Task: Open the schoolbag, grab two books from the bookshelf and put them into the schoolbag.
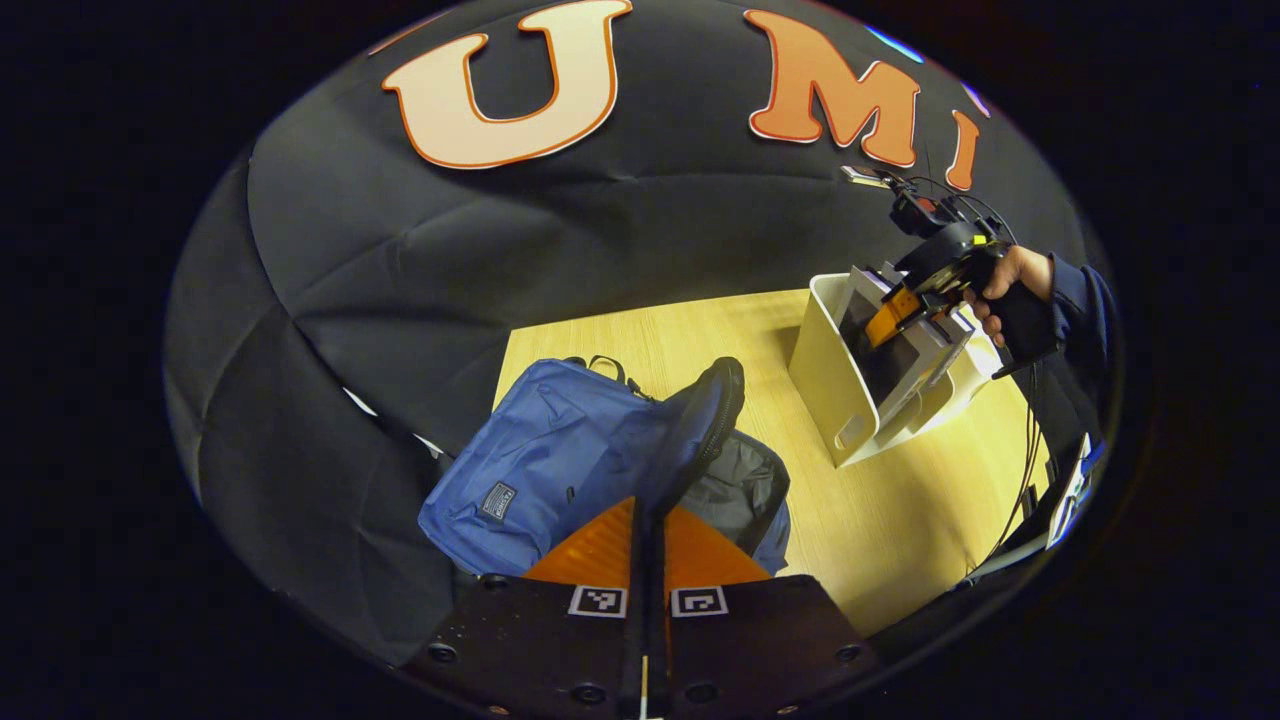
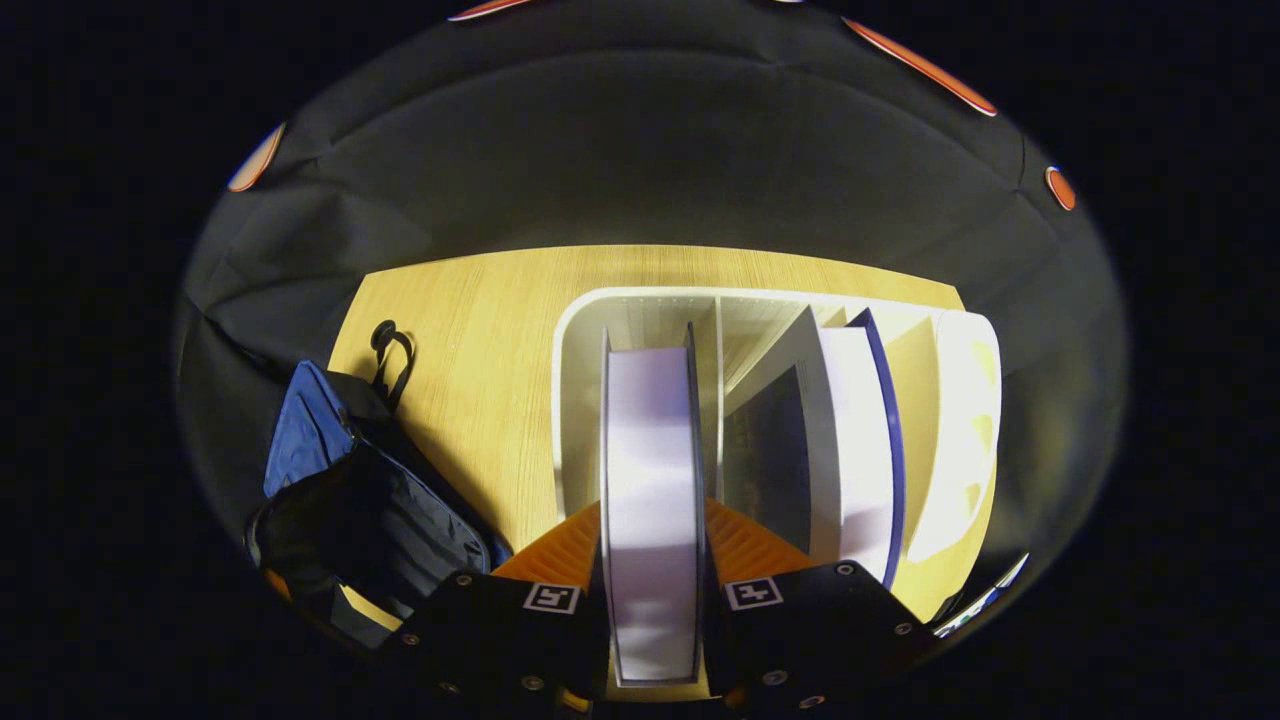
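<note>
Right hand-held gripper astride upright book

A light wooden table stands against the booth's creased black cloth wall.

Left gripper: black body plate with round screw heads along its edge and two square black-and-white tags side by side. Right gripper: same plate, screws and tags; thin black cables trail from it. Hand emerges from a dark blue sleeve.
</note>
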Action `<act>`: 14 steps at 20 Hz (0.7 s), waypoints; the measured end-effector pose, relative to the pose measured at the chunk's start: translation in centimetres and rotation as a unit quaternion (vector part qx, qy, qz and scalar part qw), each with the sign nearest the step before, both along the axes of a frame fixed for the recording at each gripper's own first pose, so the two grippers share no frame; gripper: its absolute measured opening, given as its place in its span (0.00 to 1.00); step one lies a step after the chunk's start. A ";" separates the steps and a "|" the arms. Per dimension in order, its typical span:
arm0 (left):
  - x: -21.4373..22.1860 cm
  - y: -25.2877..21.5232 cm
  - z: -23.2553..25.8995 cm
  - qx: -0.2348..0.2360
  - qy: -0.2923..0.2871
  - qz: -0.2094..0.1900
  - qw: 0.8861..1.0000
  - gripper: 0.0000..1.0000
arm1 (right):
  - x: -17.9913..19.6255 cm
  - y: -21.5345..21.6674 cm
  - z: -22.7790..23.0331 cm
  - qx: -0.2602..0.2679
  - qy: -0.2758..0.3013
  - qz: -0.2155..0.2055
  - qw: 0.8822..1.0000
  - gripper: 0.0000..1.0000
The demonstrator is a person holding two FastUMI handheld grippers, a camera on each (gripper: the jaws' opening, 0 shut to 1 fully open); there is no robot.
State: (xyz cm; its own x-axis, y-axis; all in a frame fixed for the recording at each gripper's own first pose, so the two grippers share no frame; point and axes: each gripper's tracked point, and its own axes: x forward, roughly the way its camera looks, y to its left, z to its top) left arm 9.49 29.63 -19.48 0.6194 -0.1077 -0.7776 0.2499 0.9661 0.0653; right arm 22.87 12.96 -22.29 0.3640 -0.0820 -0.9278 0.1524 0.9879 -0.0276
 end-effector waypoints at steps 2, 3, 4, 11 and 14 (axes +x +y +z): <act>-0.1 0.2 -0.1 -0.003 -0.001 -0.001 1.000 0.02 | -0.5 -0.1 1.1 0.000 -0.009 0.005 1.000 0.37; -0.1 0.3 0.0 -0.004 0.000 -0.002 1.000 0.02 | -1.0 -0.2 1.7 0.004 -0.011 0.006 1.000 0.37; -0.1 0.3 -0.1 -0.005 0.000 -0.003 1.000 0.02 | -1.4 -0.3 2.5 0.008 -0.018 0.007 1.000 0.37; -0.4 0.0 -0.4 -0.008 0.003 -0.012 1.000 0.02 | -5.3 -1.7 10.9 0.059 -0.104 -0.002 0.993 0.36; -0.3 0.0 -0.1 -0.003 0.002 -0.013 1.000 0.02 | -7.6 -1.4 14.7 0.093 -0.141 -0.006 0.986 0.36</act>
State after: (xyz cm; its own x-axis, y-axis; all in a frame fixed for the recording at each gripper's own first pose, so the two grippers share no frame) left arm 9.16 29.66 -19.62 0.6133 -0.1288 -0.7792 0.2755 0.9595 0.0582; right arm 15.26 11.53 -7.57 0.6095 0.0746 -0.7893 0.1403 0.9697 0.2000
